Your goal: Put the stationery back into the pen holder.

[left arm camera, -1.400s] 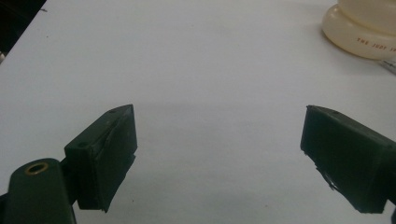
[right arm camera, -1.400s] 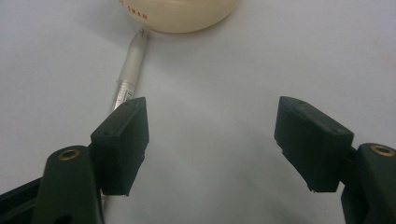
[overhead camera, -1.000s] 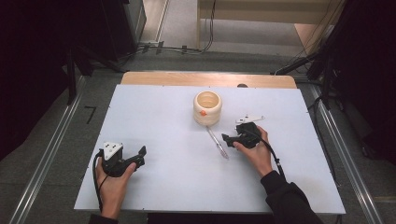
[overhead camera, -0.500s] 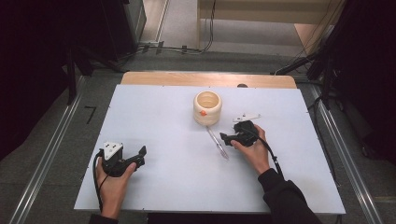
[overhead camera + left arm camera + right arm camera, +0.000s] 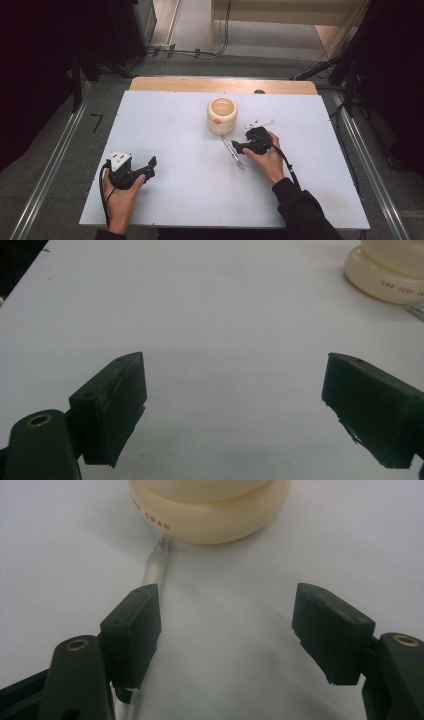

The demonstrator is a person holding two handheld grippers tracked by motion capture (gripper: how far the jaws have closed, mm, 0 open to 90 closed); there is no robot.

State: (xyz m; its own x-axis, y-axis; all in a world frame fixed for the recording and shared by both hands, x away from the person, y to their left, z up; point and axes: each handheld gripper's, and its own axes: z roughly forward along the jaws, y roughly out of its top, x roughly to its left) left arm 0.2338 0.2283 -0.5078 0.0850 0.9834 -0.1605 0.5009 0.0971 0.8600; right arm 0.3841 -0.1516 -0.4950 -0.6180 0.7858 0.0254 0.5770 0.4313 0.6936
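Observation:
A cream ribbed cup (image 5: pixel 221 115) with an orange mark stands upright at the table's middle back; its base also appears in the right gripper view (image 5: pixel 210 510) and the left gripper view (image 5: pixel 390 270). A thin pen (image 5: pixel 233 152) lies on the table just in front of it, its tip touching the cup's base (image 5: pixel 156 565). My right gripper (image 5: pixel 238 146) rests beside the pen, jaws open, with the pen running under the left jaw and nothing gripped (image 5: pixel 227 630). My left gripper (image 5: pixel 150 167) lies at the front left, open and empty (image 5: pixel 235 405).
The white table top (image 5: pixel 170 125) spreads wide between the two hands. A wooden strip (image 5: pixel 220 85) runs along its far edge. Cables and dark stands crowd the floor beyond the table.
The right gripper has crept slightly toward the cup and pen. The left hand and gripper have stayed put.

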